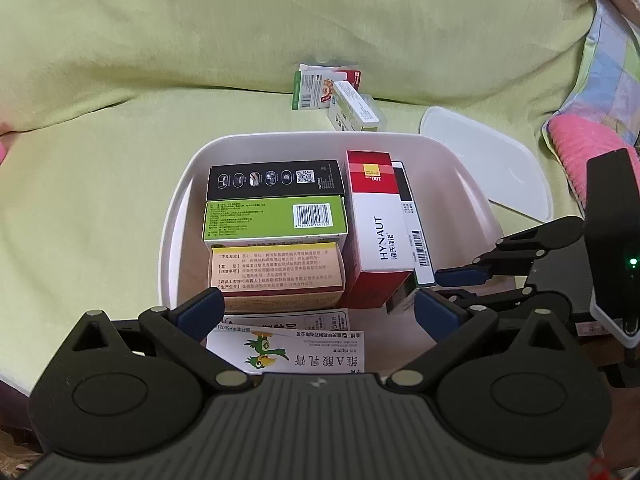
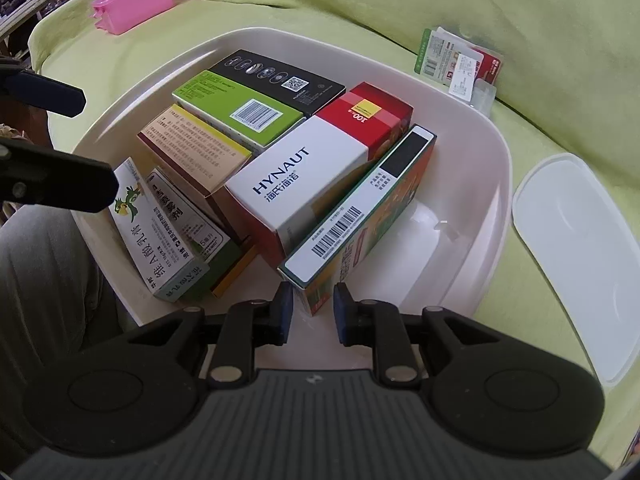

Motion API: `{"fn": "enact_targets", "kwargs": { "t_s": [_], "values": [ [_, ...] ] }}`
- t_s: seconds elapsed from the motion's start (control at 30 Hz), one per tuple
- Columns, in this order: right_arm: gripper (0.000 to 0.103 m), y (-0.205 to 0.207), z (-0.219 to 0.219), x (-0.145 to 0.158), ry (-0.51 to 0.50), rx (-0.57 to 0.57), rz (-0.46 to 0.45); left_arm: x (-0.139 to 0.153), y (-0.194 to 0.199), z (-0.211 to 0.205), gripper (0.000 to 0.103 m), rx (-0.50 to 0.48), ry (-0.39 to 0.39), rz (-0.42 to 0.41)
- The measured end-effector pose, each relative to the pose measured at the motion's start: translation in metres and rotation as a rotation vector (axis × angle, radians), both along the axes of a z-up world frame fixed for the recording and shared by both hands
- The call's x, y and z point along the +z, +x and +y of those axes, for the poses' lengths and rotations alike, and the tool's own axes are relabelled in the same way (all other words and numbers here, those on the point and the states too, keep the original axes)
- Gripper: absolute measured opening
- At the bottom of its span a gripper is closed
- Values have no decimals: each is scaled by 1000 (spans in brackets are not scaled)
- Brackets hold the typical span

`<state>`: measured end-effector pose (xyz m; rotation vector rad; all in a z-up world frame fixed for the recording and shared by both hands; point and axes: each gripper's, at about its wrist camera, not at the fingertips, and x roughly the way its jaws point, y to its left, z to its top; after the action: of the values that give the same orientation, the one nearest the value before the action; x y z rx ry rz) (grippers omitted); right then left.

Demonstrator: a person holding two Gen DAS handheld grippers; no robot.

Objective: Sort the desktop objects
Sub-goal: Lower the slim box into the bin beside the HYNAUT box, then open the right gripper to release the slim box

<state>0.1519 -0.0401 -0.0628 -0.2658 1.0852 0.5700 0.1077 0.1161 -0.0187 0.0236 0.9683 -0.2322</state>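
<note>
A white bin [image 1: 176,216] [image 2: 480,152] on the green cloth holds several medicine boxes packed side by side: black, green, beige, and a red and white HYNAUT box [image 1: 376,224] [image 2: 304,184]. An orange box [image 2: 360,216] with a white barcode edge stands on edge against the HYNAUT box. My right gripper [image 2: 314,310] is shut on its near corner, a pad on each face. My left gripper [image 1: 318,312] hangs open over the bin's near end, above a white parrot-print box [image 1: 288,350] [image 2: 152,232], with nothing between its fingers.
A few loose boxes [image 1: 336,96] [image 2: 460,64] lie on the cloth behind the bin. The bin's white lid [image 1: 488,160] [image 2: 576,256] lies to its right. A pink container [image 2: 132,2] sits far left, and a pink towel [image 1: 580,148] far right. A grey trouser leg [image 2: 40,280] is near left.
</note>
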Motion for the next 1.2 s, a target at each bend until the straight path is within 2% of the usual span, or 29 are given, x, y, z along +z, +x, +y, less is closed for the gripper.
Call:
{"fn": "enact_targets", "kwargs": {
  "t_s": [0.17, 0.47, 0.53, 0.67, 0.73, 0.83, 0.93, 1.07, 1.2],
  "values": [
    [21, -10, -10, 17, 48, -48, -24, 4, -3, -2, 102, -2, 5, -8],
    [42, -32, -32, 42, 145, -163, -40, 22, -16, -12, 102, -18, 20, -55],
    [59, -36, -38, 46, 163, -199, -43, 27, -20, -14, 102, -19, 28, -65],
    [74, -43, -46, 55, 197, -264, -60, 33, -29, -20, 102, -22, 69, -82],
    [88, -45, -51, 60, 222, -301, -64, 35, -33, -24, 102, -24, 100, -91],
    [97, -47, -55, 65, 258, -343, -66, 37, -38, -27, 102, -21, 133, -102],
    [102, -50, -58, 70, 301, -379, -60, 39, -41, -25, 102, -3, 125, -98],
    [102, -55, -63, 73, 384, -438, -41, 39, -41, -11, 102, 45, 53, -68],
    [102, -59, -76, 68, 526, -542, 16, 38, -44, -1, 102, 77, 15, -50]
  ]
}}
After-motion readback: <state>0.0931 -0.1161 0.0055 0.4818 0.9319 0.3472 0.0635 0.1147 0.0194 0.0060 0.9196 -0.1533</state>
